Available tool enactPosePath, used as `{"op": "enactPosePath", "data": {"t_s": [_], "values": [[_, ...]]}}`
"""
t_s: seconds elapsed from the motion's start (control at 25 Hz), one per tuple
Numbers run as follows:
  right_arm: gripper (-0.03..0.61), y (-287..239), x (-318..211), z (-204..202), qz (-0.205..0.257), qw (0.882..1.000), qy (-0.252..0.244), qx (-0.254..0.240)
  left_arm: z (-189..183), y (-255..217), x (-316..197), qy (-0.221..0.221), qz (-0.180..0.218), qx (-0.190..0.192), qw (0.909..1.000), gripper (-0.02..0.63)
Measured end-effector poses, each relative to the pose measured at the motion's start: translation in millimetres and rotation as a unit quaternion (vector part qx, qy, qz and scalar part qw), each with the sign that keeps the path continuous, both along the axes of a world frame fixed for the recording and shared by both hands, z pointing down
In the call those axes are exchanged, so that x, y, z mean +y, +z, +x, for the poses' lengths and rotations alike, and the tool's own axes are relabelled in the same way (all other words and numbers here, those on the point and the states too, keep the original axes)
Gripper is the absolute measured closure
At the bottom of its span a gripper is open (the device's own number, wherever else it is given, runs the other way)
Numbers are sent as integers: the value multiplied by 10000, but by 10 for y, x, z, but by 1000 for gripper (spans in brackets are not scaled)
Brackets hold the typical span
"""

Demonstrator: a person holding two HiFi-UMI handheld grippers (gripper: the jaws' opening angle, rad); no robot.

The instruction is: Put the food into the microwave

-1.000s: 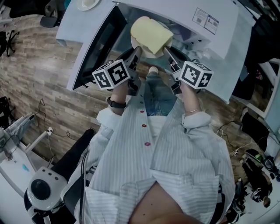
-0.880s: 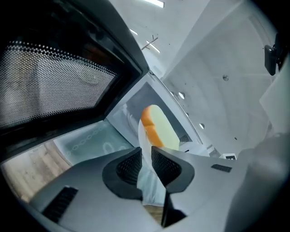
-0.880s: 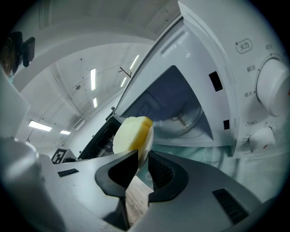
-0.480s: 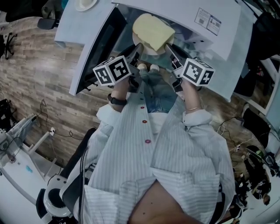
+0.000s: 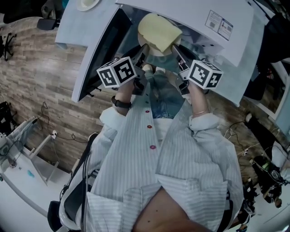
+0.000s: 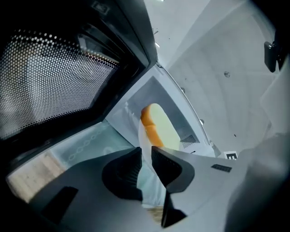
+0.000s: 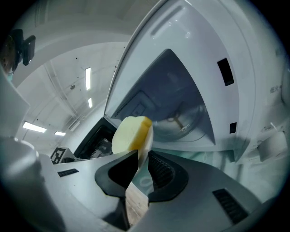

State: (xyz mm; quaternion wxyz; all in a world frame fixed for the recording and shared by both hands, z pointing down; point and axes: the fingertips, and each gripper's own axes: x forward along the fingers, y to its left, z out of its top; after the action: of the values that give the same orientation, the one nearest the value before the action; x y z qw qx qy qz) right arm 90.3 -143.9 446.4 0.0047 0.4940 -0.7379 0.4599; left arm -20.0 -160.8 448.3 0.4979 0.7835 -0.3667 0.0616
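Observation:
A thick yellow slice of bread (image 5: 159, 31) lies on a white plate (image 5: 156, 50), held at the mouth of the open white microwave (image 5: 204, 18). My left gripper (image 5: 143, 49) is shut on the plate's left rim (image 6: 144, 144), with the bread (image 6: 159, 128) just beyond its jaws. On the other side my right gripper (image 5: 175, 49) is shut on the right rim (image 7: 146, 146), the bread (image 7: 130, 132) standing above it. The microwave door (image 5: 97, 45) hangs open at the left. Its cavity with a glass turntable (image 7: 183, 120) lies straight ahead.
The door's dark mesh window (image 6: 50, 86) is close on the left of the left gripper. A small white dish (image 5: 88, 3) sits on the surface left of the microwave. Wooden floor (image 5: 41, 68) and chair bases surround the person's body below.
Both grippers and the plate with the bread have shifted a little forward, toward the microwave cavity. The grips on the rim look unchanged.

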Motion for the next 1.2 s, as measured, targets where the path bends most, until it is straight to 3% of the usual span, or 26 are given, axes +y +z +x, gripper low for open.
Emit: {"op": "enactPosePath", "data": {"t_s": [0.44,1.2], "values": [[502,236,-88,44,-131,9995,261,105,37,207,-129,201,-19,-175,9996,554],[489,515,-345,378,-33,9920,1153,508,411,449,-557,777,307,-325,9960,551]]}}
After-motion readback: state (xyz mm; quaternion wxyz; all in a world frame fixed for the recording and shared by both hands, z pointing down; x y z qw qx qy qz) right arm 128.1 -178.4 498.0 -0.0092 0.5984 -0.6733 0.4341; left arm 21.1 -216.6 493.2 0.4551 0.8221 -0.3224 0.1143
